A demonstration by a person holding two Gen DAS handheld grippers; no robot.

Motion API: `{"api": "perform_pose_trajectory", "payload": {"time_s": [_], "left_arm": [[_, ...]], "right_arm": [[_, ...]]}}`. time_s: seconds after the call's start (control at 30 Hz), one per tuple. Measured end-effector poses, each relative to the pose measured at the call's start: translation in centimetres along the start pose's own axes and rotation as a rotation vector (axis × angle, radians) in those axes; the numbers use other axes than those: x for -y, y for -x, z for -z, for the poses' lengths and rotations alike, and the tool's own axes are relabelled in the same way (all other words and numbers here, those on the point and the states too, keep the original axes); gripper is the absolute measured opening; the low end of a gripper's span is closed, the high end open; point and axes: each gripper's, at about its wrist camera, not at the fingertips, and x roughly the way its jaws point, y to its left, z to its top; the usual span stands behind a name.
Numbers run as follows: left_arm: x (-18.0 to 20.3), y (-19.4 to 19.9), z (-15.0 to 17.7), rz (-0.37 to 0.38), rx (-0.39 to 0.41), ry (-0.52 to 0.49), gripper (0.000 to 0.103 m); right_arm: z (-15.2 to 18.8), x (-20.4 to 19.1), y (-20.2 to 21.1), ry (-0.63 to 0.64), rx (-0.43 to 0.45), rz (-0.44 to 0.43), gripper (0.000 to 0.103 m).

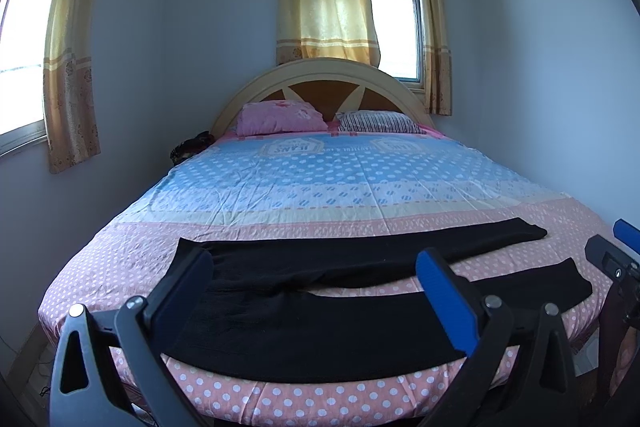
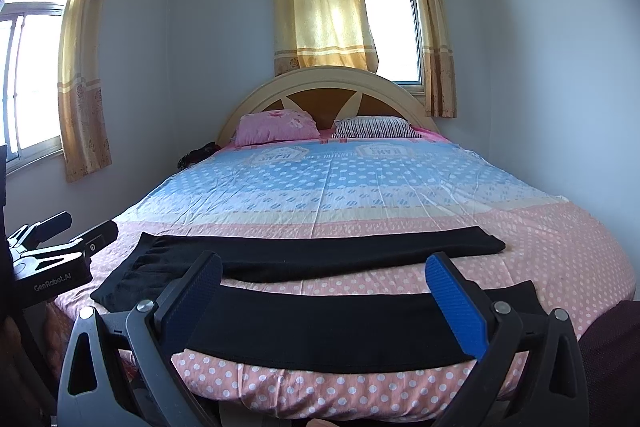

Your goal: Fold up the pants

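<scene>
Across the foot end of the bed with the pink, cream and blue polka-dot sheet (image 1: pixel 328 187), a pair of plain black fabric pants (image 1: pixel 320 311) is lying flat, its waist toward the left edge of the bed and its two legs stretching toward the right edge, a strip of pink sheet showing between them. The nearer leg is running along the foot edge. The left gripper (image 1: pixel 316 287) is hovering over the waist end with its blue-padded fingers (image 1: pixel 448 303) spread wide apart and gripping nothing. The right gripper (image 2: pixel 324 291) is hanging over the nearer leg, its fingers (image 2: pixel 456 303) likewise spread wide and empty. Against the arched cream and brown wooden headboard (image 2: pixel 324 91), a pink pillow (image 2: pixel 276 127) and a striped pillow (image 2: pixel 372 127) are sitting side by side. Yellow patterned curtains (image 2: pixel 320 3) are hanging at the windows.
</scene>
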Motion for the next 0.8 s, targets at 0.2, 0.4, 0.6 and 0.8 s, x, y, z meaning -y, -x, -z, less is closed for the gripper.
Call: {"api": "perform_pose_trajectory", "payload": {"time_s": [0.2, 0.4, 0.6, 0.8], "left_arm": [[-0.14, -0.25, 0.07, -0.003, -0.002, 0.008, 0.103], [-0.29, -0.28, 0.03, 0.000, -0.003, 0.005, 0.103], [-0.24, -0.30, 0.09, -0.001, -0.003, 0.004, 0.103], [-0.12, -0.30, 0.13, -0.002, -0.005, 0.002, 0.103]], "right_arm": [[0.09, 0.16, -0.09, -0.006, 0.000, 0.005, 0.102], [0.32, -0.24, -0.24, 0.006, -0.007, 0.001, 0.102], [0.19, -0.17, -0.23, 0.001, -0.010, 0.001, 0.102], [0.21, -0.25, -0.34, 0.003, -0.013, 0.000, 0.102]]}}
